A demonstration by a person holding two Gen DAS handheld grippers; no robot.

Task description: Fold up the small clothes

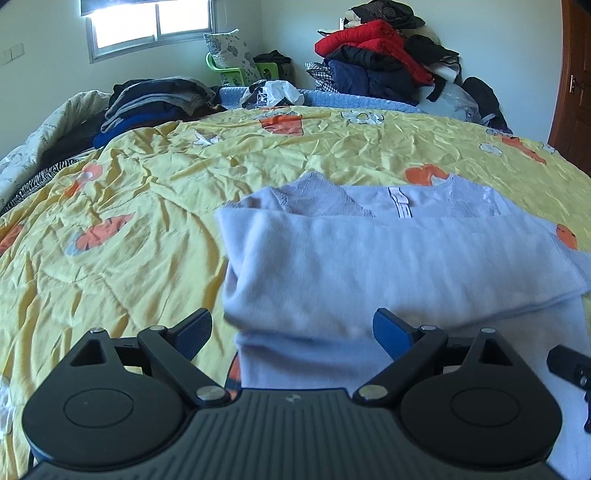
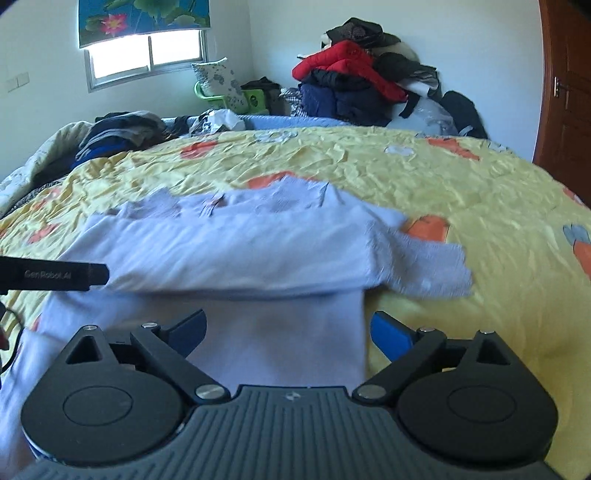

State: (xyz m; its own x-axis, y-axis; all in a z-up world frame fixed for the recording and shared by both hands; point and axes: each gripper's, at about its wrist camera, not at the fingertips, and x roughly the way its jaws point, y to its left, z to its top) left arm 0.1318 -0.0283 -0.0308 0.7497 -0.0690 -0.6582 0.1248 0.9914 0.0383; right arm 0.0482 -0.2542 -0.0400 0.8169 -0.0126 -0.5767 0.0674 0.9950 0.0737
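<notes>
Pale blue top (image 1: 388,258) laid on yellow bedspread (image 1: 129,192), partly folded. L gripper (image 1: 291,328) & R gripper (image 2: 288,328): jaws held wide, nothing gripped. Cloth judged soft, light, floppy; best pinched at bottom hem corners.

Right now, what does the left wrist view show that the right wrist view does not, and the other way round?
Only the left wrist view shows the collar label of the shirt and the shirt's folded left edge. Only the right wrist view shows the sleeve lying out on the sheet, and the lotus blind over the window. Both show the shirt, the sheet, the red jacket on the far pile, and their own gripper, left and right, with jaws open above the shirt.
</notes>
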